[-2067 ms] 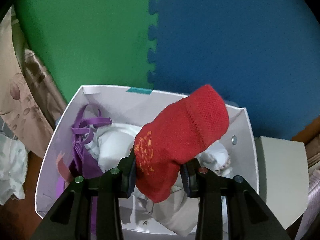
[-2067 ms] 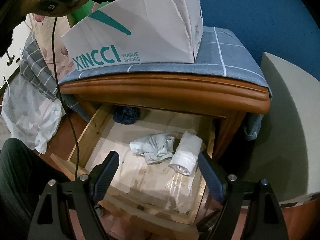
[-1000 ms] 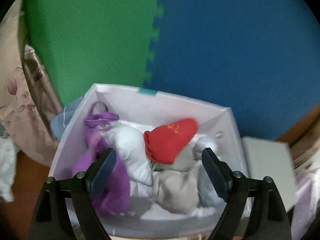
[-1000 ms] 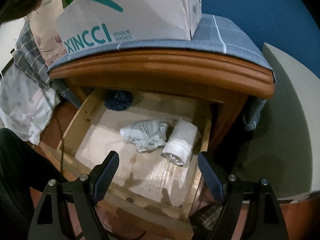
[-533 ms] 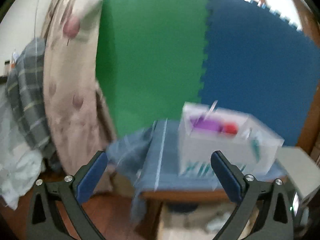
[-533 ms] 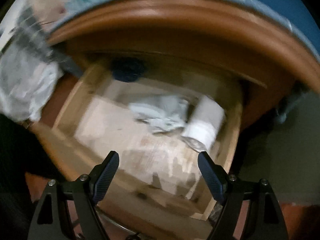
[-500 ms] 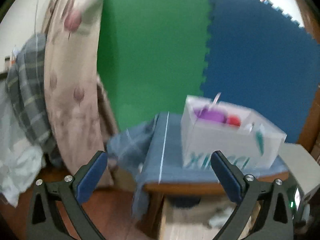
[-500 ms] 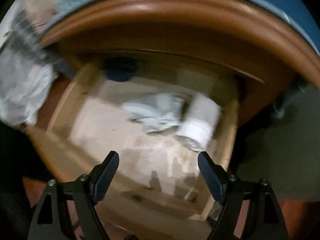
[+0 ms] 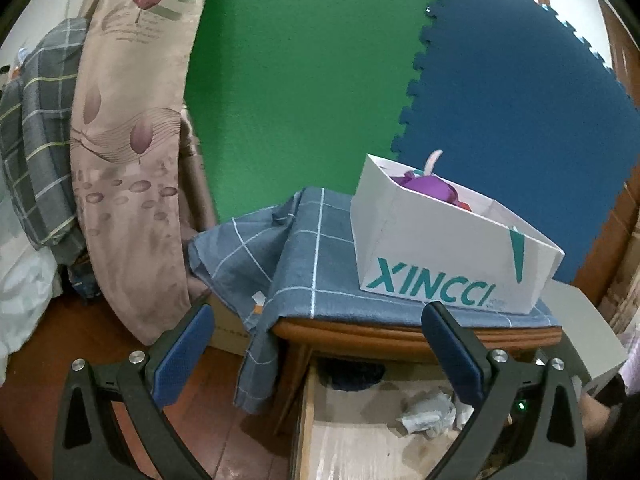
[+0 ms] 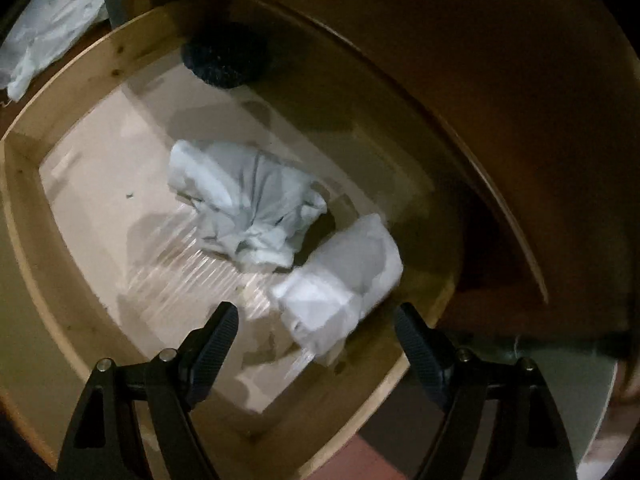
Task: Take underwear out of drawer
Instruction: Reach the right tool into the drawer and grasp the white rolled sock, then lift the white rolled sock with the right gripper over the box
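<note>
Three pieces of underwear are seen lying in the open drawer [image 10: 48, 216]. A rolled white piece [image 10: 344, 280] is found at the near right of the drawer floor, close to the right wall. Just to its left and slightly farther in, a crumpled pale grey piece [image 10: 248, 204] is spread loosely; whether the two touch cannot be told. A dark bundled piece [image 10: 224, 60] is tucked in the far left corner, in shadow under the cabinet top.

The right gripper [image 10: 316, 320] is held over the near part of the drawer, pointing steeply down. Its jaws are spread wide, with nothing pinched; the near end of the rolled white piece is seen in the gap between the fingertips, with neither pad pressed on it.

The left gripper [image 9: 316, 320] is held outside the drawer, in front of the cabinet, with its jaws at their widest and nothing between them. In its view the drawer is seen pulled out below the wooden cabinet top [image 9: 400, 330], which is covered by a blue checked cloth [image 9: 296, 256] hanging over the left edge. On the cloth, to the right, a white box [image 9: 440, 248] printed XINCCI is set, with purple and red fabric showing inside. Behind it, green and blue foam mats [image 9: 304, 80] are seen, and a patterned beige cloth [image 9: 128, 160] hangs at the left.
</note>
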`<action>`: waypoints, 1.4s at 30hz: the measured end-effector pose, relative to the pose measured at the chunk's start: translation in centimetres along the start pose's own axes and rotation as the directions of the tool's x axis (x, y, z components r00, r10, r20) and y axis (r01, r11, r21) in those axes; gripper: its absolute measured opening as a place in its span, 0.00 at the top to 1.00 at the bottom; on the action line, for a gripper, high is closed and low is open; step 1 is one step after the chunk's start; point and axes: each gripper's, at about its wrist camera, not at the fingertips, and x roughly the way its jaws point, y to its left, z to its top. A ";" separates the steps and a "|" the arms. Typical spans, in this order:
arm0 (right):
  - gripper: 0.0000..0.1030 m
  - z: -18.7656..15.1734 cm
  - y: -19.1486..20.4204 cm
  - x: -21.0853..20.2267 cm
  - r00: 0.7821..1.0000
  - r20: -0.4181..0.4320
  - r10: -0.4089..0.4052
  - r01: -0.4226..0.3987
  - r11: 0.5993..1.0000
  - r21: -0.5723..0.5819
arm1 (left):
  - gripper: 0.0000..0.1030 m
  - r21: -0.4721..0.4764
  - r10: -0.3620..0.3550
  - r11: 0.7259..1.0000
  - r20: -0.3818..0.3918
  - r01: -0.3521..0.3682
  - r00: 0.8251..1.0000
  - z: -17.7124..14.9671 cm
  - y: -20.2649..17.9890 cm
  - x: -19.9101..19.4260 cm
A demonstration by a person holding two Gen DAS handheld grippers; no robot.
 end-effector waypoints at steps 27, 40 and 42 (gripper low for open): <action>0.62 -3.1 0.9 -13.1 0.982 0.183 0.043 -0.033 0.998 -0.062 | 0.00 0.100 0.039 0.994 -0.071 -0.032 0.997 -1.8 -2.4 2.4; 0.62 -1.6 -1.7 -31.0 0.878 0.464 -0.121 -0.012 0.961 0.275 | 0.00 0.155 0.045 0.987 -0.076 -0.032 0.996 -2.4 -3.3 2.4; 0.62 -0.9 -2.3 -32.5 0.853 0.493 -0.169 0.008 0.950 0.312 | 0.00 0.154 0.046 0.988 -0.075 -0.034 0.996 -2.4 -3.3 2.4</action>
